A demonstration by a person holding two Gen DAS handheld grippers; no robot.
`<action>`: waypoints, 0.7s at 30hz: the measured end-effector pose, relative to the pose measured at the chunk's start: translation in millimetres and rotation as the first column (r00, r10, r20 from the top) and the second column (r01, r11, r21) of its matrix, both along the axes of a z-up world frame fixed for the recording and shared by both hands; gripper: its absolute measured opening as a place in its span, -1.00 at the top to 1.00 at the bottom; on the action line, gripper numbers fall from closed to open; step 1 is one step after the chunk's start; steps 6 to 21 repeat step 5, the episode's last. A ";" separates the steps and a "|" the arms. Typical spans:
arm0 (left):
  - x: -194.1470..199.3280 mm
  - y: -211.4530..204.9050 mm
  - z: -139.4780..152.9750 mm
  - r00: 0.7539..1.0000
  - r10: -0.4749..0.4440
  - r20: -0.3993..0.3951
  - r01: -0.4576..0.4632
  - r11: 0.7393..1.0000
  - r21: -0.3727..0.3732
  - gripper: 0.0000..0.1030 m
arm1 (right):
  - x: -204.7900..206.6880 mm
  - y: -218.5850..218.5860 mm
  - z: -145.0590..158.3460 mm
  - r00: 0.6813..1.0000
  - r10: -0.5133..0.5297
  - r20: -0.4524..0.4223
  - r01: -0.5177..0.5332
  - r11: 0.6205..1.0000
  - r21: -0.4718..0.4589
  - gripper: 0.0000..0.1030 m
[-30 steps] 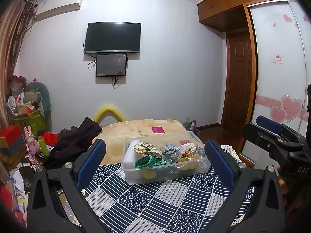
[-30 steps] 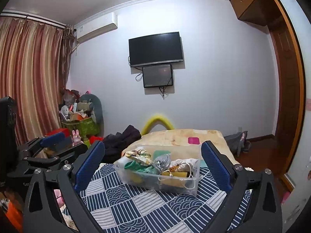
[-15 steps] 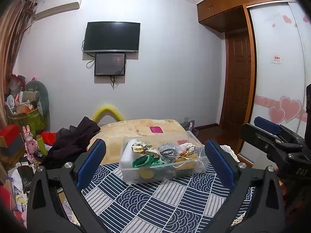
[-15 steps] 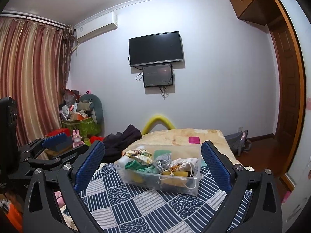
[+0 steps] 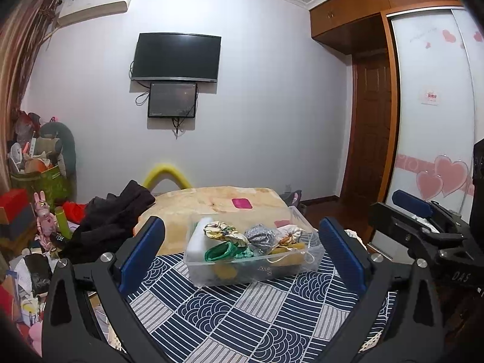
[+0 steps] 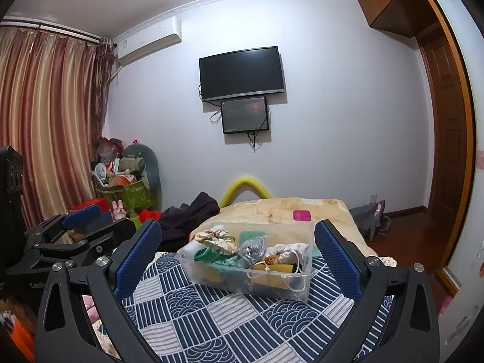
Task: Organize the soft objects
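A clear plastic bin (image 5: 281, 273) (image 6: 298, 287) stands on a navy and white patterned cloth (image 5: 236, 311) (image 6: 211, 311). It holds several soft items: a floral scrunchie (image 5: 222, 231), a green band (image 5: 219, 251), a silver pouch (image 5: 260, 236), a white drawstring bag (image 5: 289, 231) and a white sponge block (image 5: 195, 239). My left gripper (image 5: 240, 248) is open and empty, held back from the bin. My right gripper (image 6: 237, 252) is open and empty, also short of the bin. Each gripper shows at the edge of the other's view.
Behind the cloth lies a beige bed (image 5: 217, 202) with a pink pad (image 5: 242, 203) and dark clothes (image 5: 115, 211). Clutter and a green basket (image 6: 133, 195) fill the left corner. A wooden door (image 5: 369, 139) and sliding wardrobe (image 5: 432, 121) stand on the right.
Both views have shifted only slightly; the bin sits a little lower and closer in the left wrist view. Both grippers stay open and empty.
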State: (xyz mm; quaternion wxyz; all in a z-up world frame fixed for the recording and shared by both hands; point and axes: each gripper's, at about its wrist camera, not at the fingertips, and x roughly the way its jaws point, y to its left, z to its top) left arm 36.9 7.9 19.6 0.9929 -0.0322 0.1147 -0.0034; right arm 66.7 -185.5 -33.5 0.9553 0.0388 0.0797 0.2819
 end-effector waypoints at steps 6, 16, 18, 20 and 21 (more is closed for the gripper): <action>1.8 1.4 -0.1 1.000 -0.007 -0.012 0.007 1.000 -0.004 -1.00 | 0.6 1.4 -1.8 1.000 0.002 -0.007 -0.002 1.000 -0.005 -0.97; 1.8 1.4 -0.1 1.000 -0.007 -0.012 0.007 1.000 -0.004 -1.00 | 0.6 1.4 -1.8 1.000 0.002 -0.007 -0.002 1.000 -0.005 -0.97; 1.8 1.4 -0.1 1.000 -0.007 -0.012 0.007 1.000 -0.004 -1.00 | 0.6 1.4 -1.8 1.000 0.002 -0.007 -0.002 1.000 -0.005 -0.97; 1.8 1.4 -0.1 1.000 -0.007 -0.012 0.007 1.000 -0.004 -1.00 | 0.6 1.4 -1.8 1.000 0.002 -0.007 -0.002 1.000 -0.005 -0.97; 1.8 1.4 -0.1 1.000 -0.007 -0.012 0.007 1.000 -0.004 -1.00 | 0.6 1.4 -1.8 1.000 0.002 -0.007 -0.002 1.000 -0.005 -0.97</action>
